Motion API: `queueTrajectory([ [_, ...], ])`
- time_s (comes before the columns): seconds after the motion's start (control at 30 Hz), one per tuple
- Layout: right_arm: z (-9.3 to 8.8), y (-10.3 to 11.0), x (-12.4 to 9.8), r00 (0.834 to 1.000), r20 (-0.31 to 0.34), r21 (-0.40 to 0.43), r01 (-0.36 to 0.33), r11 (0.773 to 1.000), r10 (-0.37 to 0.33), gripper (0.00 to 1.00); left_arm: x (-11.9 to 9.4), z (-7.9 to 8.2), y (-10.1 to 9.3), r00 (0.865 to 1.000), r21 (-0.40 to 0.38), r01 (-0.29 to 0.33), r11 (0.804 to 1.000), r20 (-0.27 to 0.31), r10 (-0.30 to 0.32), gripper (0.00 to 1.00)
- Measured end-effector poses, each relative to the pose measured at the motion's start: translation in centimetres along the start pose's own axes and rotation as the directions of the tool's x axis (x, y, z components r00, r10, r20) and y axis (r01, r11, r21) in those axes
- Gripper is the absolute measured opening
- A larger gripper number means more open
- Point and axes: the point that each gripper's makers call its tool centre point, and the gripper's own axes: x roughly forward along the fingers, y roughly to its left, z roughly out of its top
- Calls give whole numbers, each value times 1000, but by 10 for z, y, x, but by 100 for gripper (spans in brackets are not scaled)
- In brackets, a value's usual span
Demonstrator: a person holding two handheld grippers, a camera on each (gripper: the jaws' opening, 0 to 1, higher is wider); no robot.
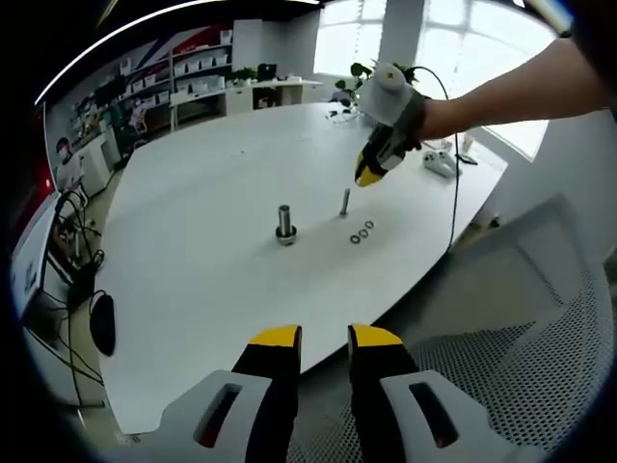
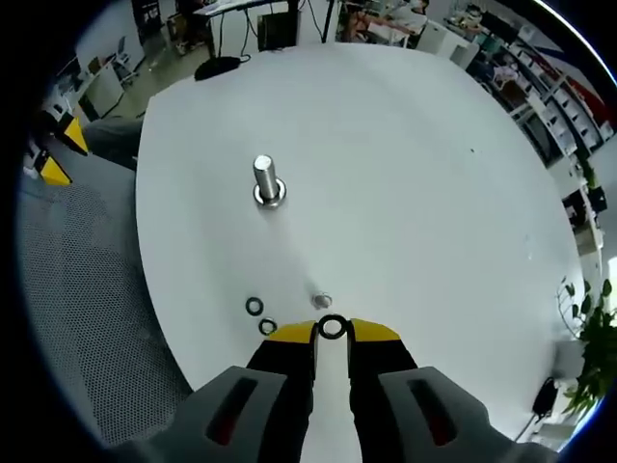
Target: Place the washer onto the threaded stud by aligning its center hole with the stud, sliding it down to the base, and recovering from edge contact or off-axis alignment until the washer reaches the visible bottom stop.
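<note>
So the right tool [image 2: 332,331] has a small dark ring washer [image 2: 332,327] pinched between its yellow-tipped jaws, and it's held just above the slim threaded metal stud [image 2: 322,301], which is standing upright on the big white oval counter [image 2: 405,174]. From the right gripper view the washer sits a little to one side of the stud's top rather than squarely over it, so the hole and the stud aren't lined up, and the washer hasn't gone onto the stud.

Two more dark ring washers [image 2: 260,316] lie flat on the counter right next to each other, near the stud. Further across the counter there's a thicker metal bolt standing in a round base [image 2: 268,183], well apart from the stud.

In the left gripper view you can see the whole setup from a distance: the right tool [image 1: 369,175] comes in from the right on a person's bare forearm [image 1: 511,92], its yellow tips hanging just above the stud [image 1: 344,202]. The two spare washers [image 1: 362,231] sit beside it, and the thick bolt [image 1: 285,224] is off to the left.

The left tool [image 1: 325,338] is hanging over the near edge of the counter [image 1: 193,289], jaws narrowly apart with nothing in them. A white mesh chair [image 1: 540,318] is below it to the right.
</note>
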Motion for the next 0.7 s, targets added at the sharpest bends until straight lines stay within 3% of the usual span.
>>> queueTrajectory([
  [0.2, 7, 0, 7, 1000, -9, -23, -9, 1000, 8, 14, 0, 0, 1, 1000, -4, -3, 1000, 2, 3, 17],
  [0.7, 2, 5, 22, 998, -63, -73, -28, 997, 24, 14, -1, 0, 1, 1000, -4, -6, 1000, 3, 6, 17],
])
